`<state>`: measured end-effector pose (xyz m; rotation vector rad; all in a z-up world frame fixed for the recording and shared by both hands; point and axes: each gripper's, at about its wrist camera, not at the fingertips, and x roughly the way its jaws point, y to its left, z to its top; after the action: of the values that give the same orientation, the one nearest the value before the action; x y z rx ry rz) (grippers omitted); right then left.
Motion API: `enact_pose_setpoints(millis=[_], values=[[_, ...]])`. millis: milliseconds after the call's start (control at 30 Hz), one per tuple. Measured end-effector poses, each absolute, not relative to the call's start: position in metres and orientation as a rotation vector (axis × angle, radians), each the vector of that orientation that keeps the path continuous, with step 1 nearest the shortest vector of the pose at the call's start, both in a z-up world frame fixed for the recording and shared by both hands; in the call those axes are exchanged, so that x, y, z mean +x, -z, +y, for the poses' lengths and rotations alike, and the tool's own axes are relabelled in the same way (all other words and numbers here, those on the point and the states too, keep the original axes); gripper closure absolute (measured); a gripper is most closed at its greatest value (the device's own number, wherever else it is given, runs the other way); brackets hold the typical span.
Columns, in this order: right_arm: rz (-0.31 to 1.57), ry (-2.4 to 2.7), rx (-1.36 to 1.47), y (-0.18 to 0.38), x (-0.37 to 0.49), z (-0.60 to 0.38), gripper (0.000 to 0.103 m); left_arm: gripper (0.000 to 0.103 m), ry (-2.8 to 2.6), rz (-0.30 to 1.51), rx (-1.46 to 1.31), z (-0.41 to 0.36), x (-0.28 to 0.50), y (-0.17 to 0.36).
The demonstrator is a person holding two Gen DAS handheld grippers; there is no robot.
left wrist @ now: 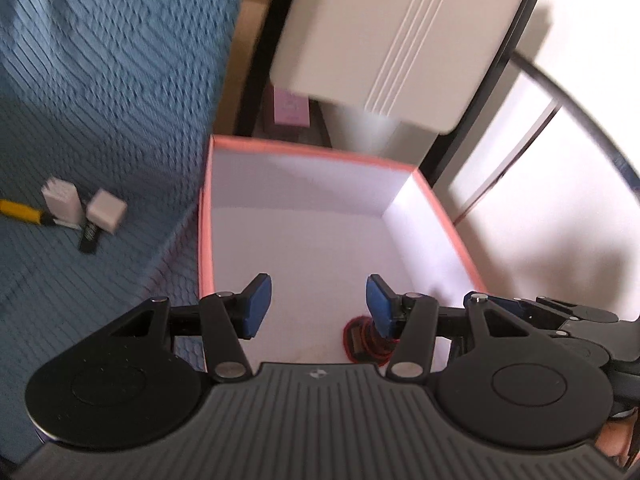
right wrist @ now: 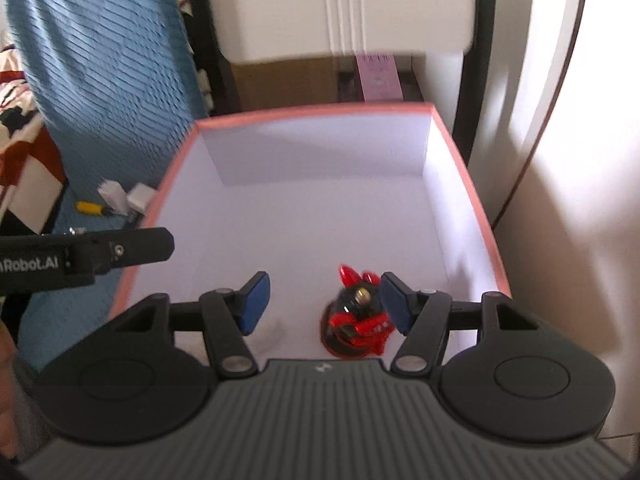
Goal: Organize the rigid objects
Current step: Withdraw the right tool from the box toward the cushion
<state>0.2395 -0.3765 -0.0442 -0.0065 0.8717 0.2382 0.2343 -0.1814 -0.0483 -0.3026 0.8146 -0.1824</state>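
On the left, a yellow-handled tool (left wrist: 20, 211), two white blocks (left wrist: 80, 206) and a small black thing (left wrist: 90, 236) lie on the blue blanket (left wrist: 100, 80), well apart from the pink-rimmed box (left wrist: 203, 240). They could get left out. The left tool (left wrist: 318, 302) is wide and holds nothing. The red and black toy (right wrist: 358, 316) is in the box, maybe tipped; it is blurry. The right tool (right wrist: 324, 300) is wide and holds nothing, and its finger could bump the toy.
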Motion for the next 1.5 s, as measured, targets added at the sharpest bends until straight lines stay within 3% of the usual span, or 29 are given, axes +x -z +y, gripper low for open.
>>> enact_pose_setpoints(millis=[633,1500], values=[[0.658,-0.338,-0.019,-0.035,0.167,-0.312,0.040,0.032,0.109,0.564,-0.301,-0.101,0.128,-0.031],[0.661,-0.454,-0.026,-0.003,0.111,-0.203,0.040,0.032,0.015,0.524,-0.361,0.005,0.050,0.004]])
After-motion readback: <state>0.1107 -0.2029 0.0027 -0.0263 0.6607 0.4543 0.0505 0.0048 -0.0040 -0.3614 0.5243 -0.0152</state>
